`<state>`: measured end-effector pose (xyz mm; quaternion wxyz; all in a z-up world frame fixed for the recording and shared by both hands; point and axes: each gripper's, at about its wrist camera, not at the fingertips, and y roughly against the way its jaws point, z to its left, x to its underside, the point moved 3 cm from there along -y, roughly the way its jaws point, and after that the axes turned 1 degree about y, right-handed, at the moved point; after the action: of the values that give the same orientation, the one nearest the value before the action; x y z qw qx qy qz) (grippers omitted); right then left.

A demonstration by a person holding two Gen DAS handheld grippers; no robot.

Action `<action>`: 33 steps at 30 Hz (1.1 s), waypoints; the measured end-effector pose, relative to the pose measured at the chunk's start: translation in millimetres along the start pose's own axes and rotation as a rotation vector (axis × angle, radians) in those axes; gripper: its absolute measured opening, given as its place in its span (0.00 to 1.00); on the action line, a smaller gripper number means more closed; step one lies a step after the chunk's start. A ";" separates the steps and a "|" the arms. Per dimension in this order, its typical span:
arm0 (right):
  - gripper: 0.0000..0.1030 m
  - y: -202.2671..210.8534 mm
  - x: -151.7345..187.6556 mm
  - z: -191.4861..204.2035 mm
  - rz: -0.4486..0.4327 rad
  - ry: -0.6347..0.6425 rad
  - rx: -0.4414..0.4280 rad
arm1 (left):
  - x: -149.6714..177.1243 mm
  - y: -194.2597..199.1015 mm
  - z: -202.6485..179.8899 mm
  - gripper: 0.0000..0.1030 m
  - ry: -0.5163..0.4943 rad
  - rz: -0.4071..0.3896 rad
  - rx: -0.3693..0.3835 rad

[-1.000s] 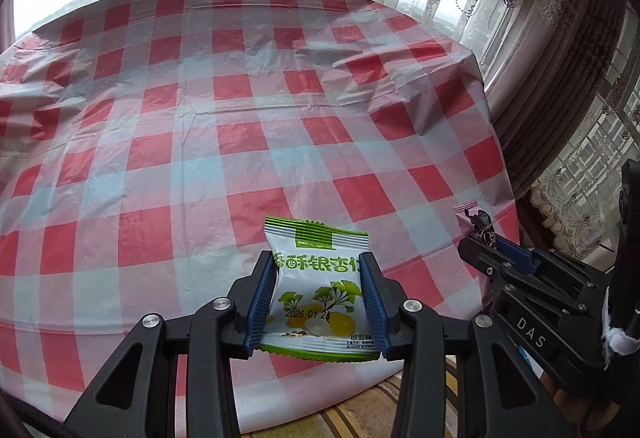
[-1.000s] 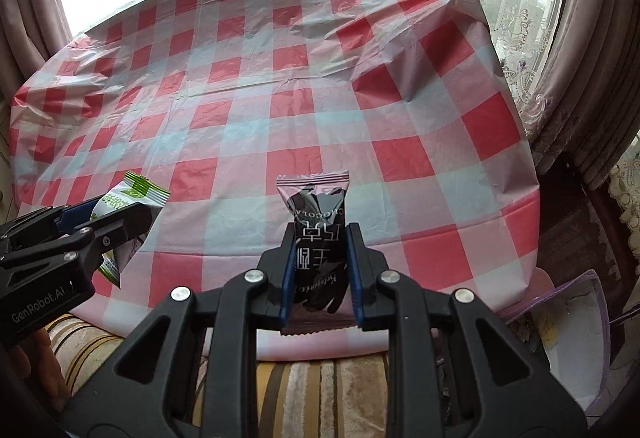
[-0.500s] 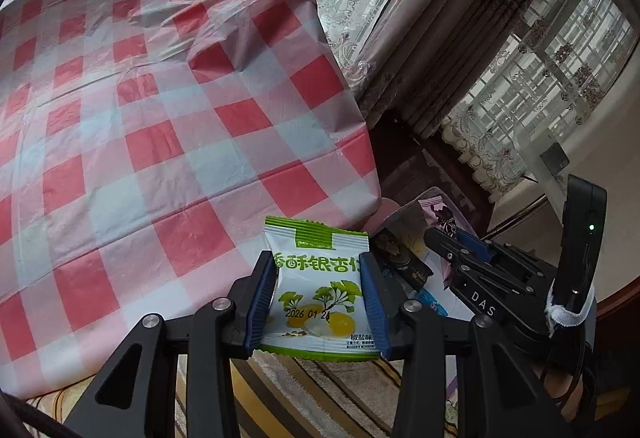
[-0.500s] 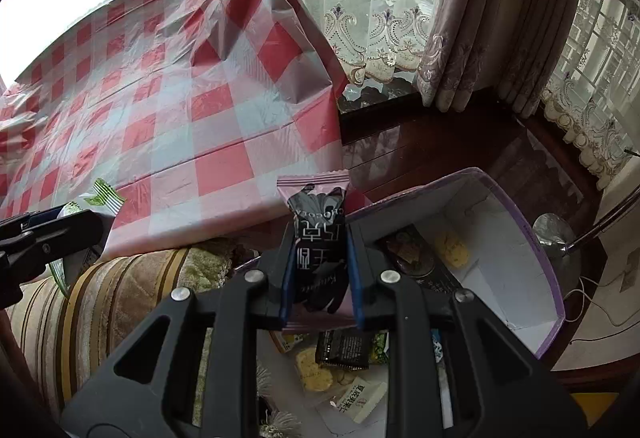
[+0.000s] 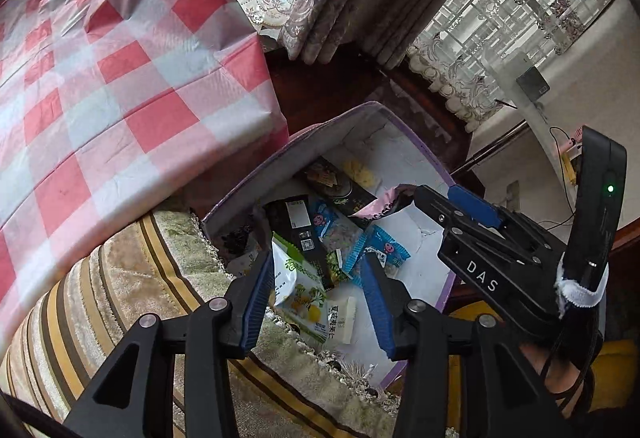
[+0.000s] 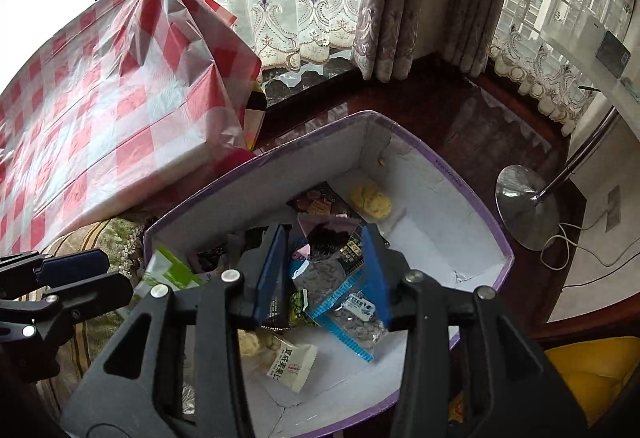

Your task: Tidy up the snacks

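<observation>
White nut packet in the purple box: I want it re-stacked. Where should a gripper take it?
Probably from straight above, jaws across the puffy middle of the white nut packet: it lies flat on the floor of the purple box, with bare floor along its near side.

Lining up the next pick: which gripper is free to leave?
Right. The right gripper has just been opening, nothing between its jaws; the pink-and-black packet is in the box. The left gripper, also opening, has the green snack packet between its jaws.
</observation>
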<state>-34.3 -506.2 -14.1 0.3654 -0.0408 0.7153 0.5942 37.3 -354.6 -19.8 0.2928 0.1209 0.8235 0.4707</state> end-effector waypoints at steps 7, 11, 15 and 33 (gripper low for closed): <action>0.63 16.5 10.5 5.6 0.004 0.001 0.020 | 37.3 24.0 8.8 0.60 0.077 -0.031 0.016; 0.63 17.6 16.9 10.1 0.016 -0.010 0.007 | 48.3 34.3 10.5 0.71 0.100 -0.094 0.061; 0.63 19.2 17.2 9.4 0.001 -0.012 0.031 | 44.7 27.2 -1.6 0.86 0.050 -0.075 0.069; 0.63 15.3 19.0 4.6 0.028 -0.011 0.026 | 41.1 13.9 -4.3 0.90 0.085 -0.059 0.014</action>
<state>-53.6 -490.5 -12.5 0.3616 -0.0225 0.7215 0.5900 0.7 -330.8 -21.5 0.2705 0.0787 0.8417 0.4606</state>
